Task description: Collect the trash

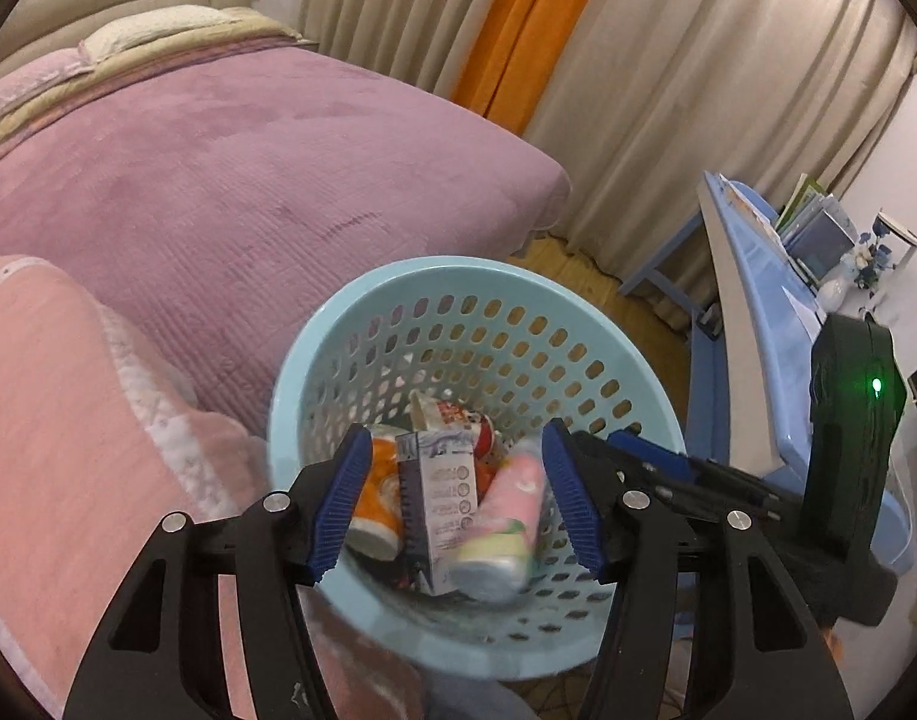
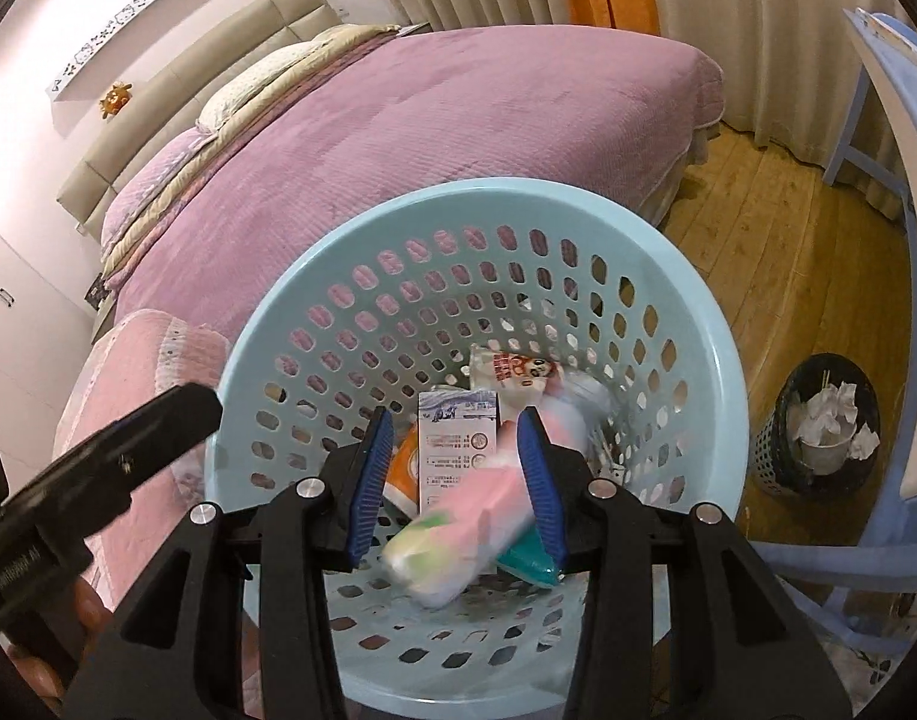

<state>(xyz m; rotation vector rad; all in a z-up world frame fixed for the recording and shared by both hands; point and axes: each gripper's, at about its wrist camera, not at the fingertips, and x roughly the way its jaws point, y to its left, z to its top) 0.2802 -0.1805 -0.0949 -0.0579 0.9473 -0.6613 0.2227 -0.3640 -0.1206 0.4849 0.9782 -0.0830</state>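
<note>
A bedroom with a purple-covered bed point(image 2: 398, 138) and wooden floor point(image 2: 776, 252) surrounds a pale blue perforated basket point(image 2: 314, 324) beside the bed. Both grippers hang over it with jaws spread and nothing between their pads: the left gripper point(image 1: 452, 504) and the right gripper point(image 2: 455, 486). Inside lie a white carton point(image 2: 458, 450), an orange packet point(image 1: 374, 516) half hidden behind a finger, and a pink-and-green wrapped pack point(image 2: 458, 534), blurred so its print is unreadable. A black bin point(image 2: 818, 432) of crumpled paper stands well apart, partly cut off by blue furniture point(image 2: 902, 192).
</note>
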